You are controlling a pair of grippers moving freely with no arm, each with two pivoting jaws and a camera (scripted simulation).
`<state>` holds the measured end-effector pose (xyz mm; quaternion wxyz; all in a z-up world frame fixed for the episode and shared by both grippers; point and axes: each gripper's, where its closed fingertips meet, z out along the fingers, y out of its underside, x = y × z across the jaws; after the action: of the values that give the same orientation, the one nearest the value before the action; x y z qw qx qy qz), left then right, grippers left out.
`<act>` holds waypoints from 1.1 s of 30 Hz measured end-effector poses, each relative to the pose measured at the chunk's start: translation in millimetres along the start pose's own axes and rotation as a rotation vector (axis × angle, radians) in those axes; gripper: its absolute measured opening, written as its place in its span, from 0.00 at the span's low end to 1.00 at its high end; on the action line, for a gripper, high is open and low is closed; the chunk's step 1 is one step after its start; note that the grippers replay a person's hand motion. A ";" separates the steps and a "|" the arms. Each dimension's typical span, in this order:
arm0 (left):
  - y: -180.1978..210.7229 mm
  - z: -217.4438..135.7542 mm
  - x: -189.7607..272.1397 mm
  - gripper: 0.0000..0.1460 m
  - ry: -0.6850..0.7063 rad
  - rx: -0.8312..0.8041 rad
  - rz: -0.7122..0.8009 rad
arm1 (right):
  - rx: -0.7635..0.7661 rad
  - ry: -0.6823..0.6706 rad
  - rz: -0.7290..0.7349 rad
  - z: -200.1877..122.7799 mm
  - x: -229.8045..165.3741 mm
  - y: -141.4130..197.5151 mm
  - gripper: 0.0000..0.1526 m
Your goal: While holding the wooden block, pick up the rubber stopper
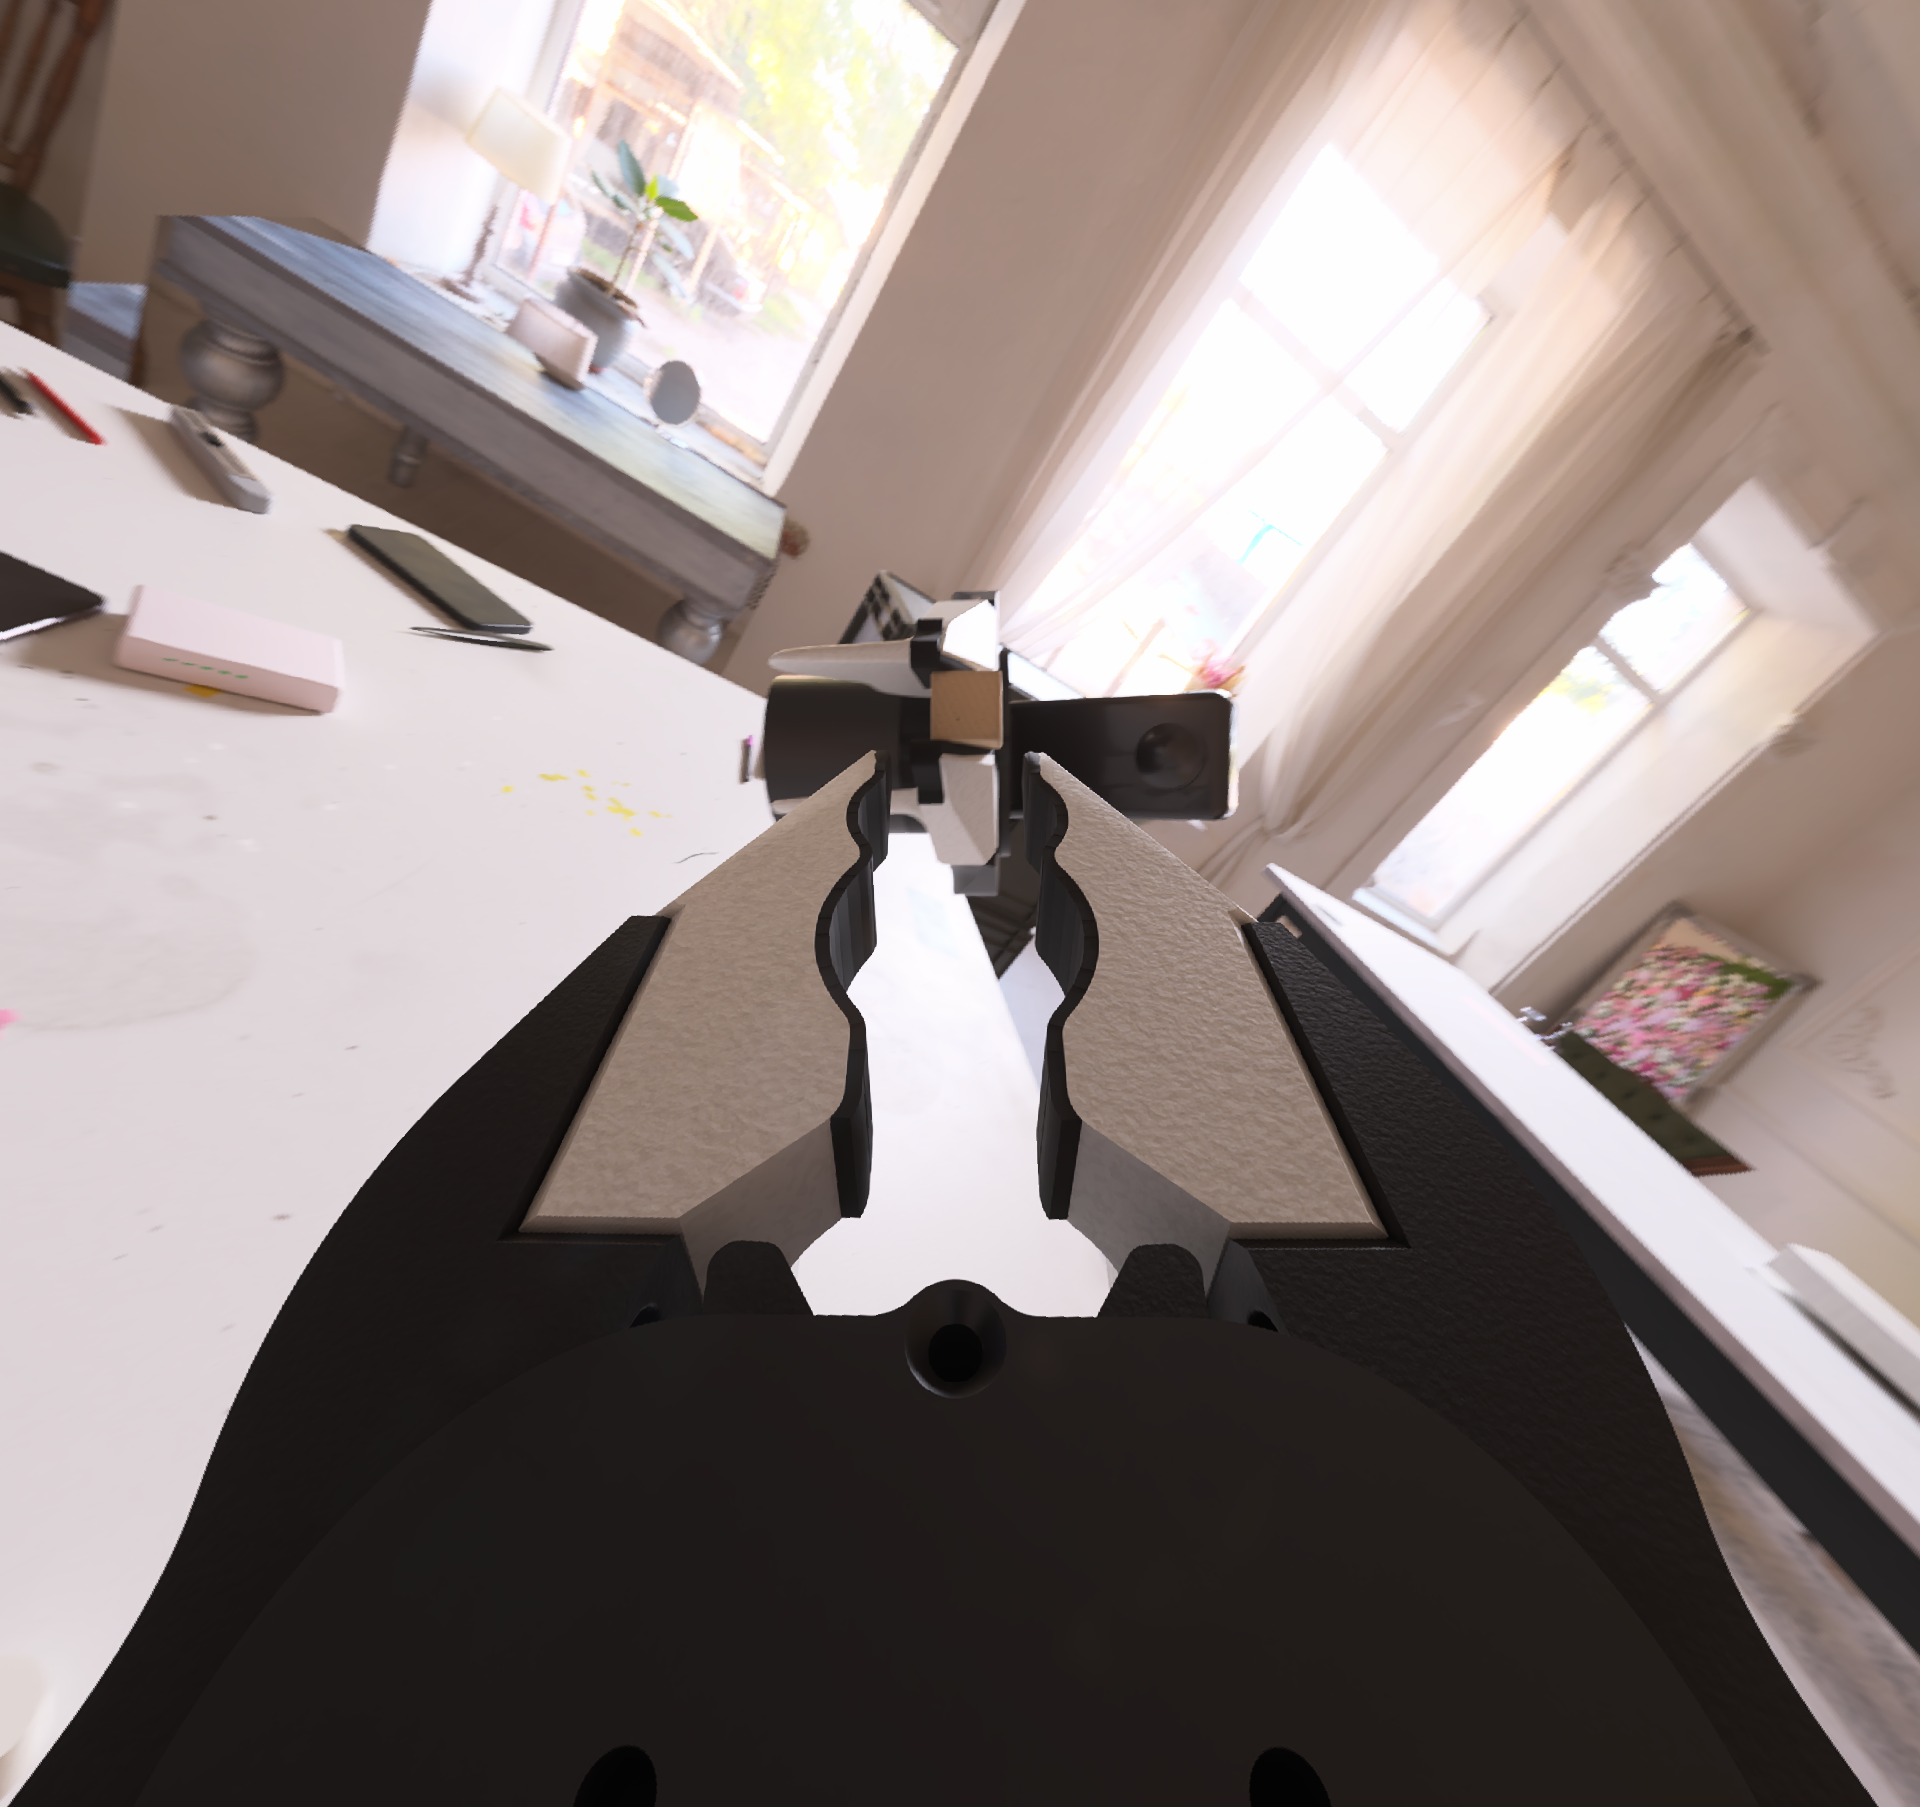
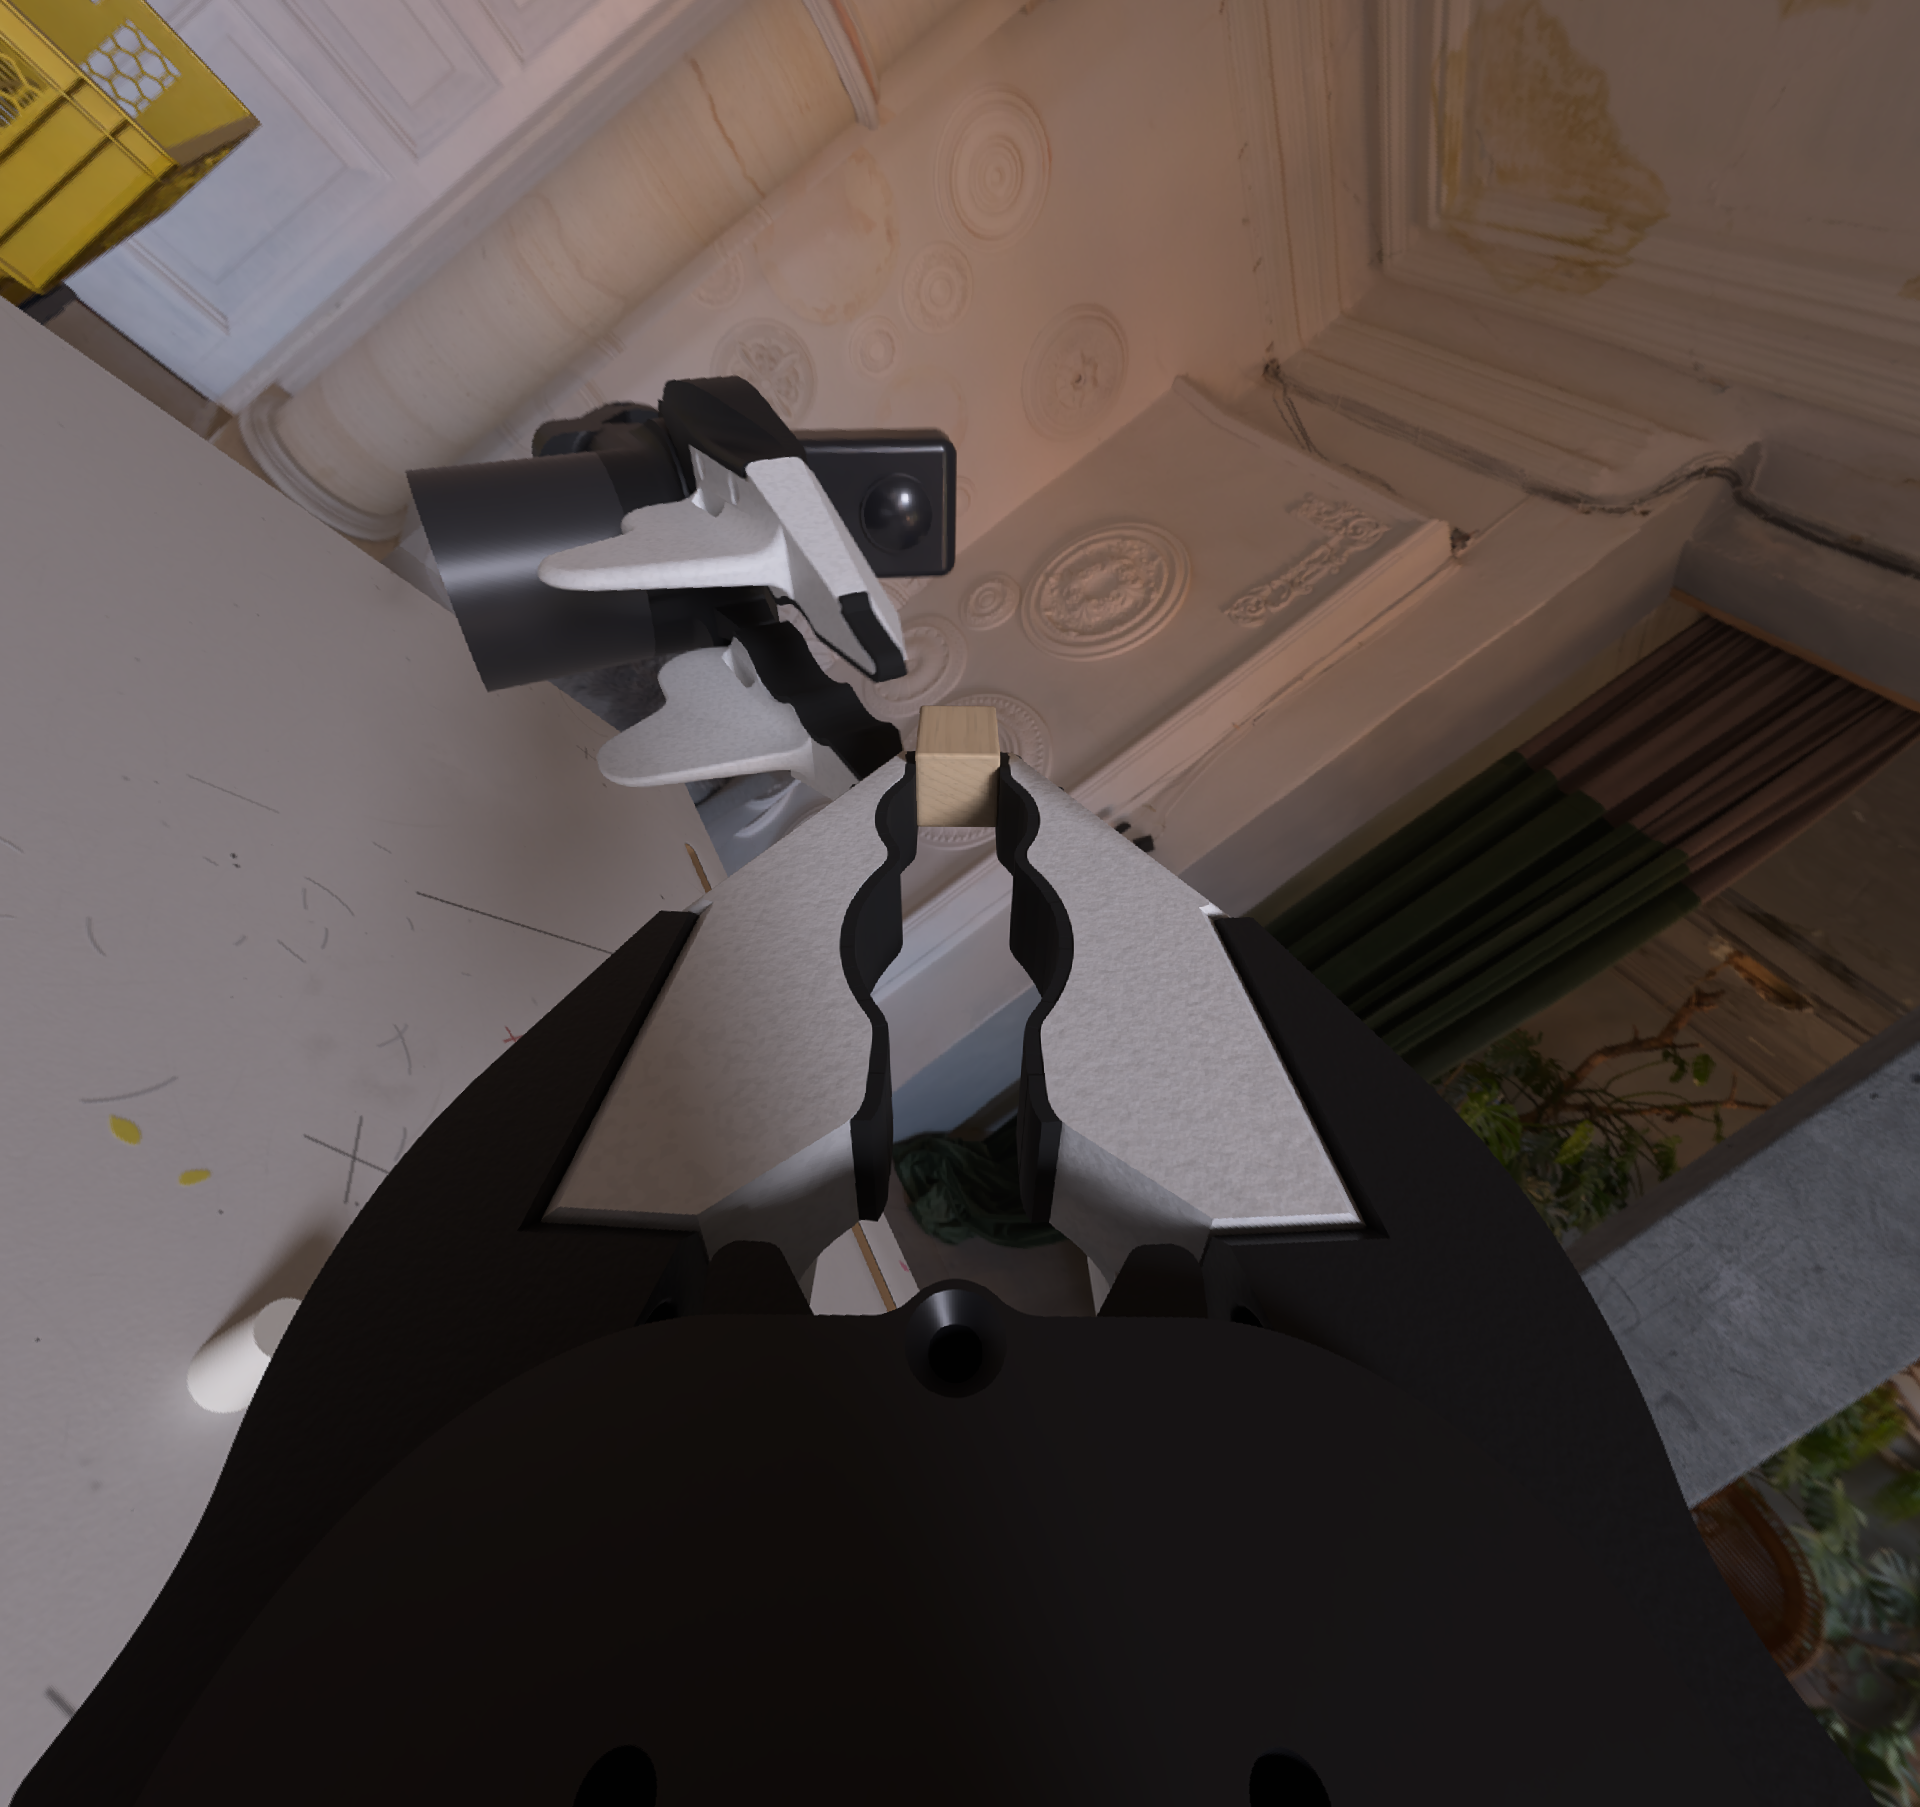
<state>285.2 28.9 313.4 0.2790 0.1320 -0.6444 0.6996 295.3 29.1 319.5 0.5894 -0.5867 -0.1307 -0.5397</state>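
The white table (image 1: 260,926) is seen at 9 o'clock in both wrist views. The left gripper (image 1: 956,770) is held apart with nothing between its fingers. The right gripper (image 2: 958,770) is clamped on the block (image 2: 958,765) at its fingertips, straight ahead at 12 o'clock. A white cylinder (image 2: 234,1357) lies on the table at 8 o'clock; whether it is the stopper cannot be told.

At the left of the left wrist view a white table (image 1: 260,926) carries a pale pink box (image 1: 229,649), a black phone (image 1: 438,577) and a red pencil (image 1: 64,407), while a yellow crate (image 2: 83,105) fills the right wrist view's upper left corner.
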 end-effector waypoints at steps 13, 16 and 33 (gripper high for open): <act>96.5 -63.5 -148.4 0.24 -0.912 -0.718 0.160 | -0.139 0.186 0.053 -81.3 84.2 6.3 0.09; 136.1 -60.6 -167.4 0.36 -0.888 -0.854 -0.061 | -0.158 0.197 0.053 -88.2 88.9 8.4 0.09; 202.1 -97.2 -218.7 0.20 -1.202 -1.126 -0.231 | -0.122 0.248 0.088 -115.0 106.3 2.6 0.09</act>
<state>365.9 72.7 13.9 -0.0184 0.3890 -0.9197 0.0498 283.0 -118.6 369.9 0.5872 -0.5556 0.0020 -0.5886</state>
